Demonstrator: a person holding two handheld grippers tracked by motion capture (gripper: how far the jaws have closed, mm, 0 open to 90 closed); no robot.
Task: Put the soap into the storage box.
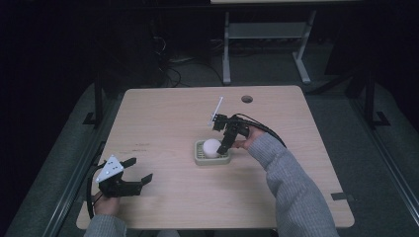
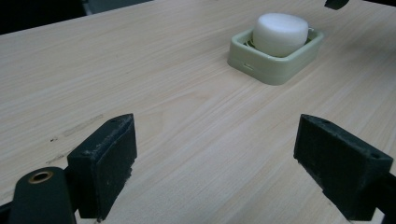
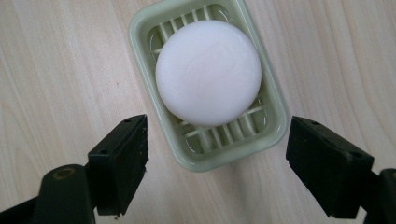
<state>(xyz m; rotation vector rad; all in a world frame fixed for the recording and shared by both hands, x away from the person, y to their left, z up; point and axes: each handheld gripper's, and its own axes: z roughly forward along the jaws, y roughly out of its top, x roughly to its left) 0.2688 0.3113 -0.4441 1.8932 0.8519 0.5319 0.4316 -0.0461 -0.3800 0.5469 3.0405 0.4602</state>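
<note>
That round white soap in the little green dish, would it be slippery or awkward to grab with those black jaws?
Probably a bit slippery: the soap looks smooth, rounded and glossy, so flat jaws may slide off its curved edge. It seems stiff, not squashy. The soap dish looks light and may shift when nudged. The right gripper hangs open above it.

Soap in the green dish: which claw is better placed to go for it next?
Right. The right claw hangs open directly over the white soap in its green dish, jaws either side. The left claw, also open, sits far off near the table's front-left corner.
</note>
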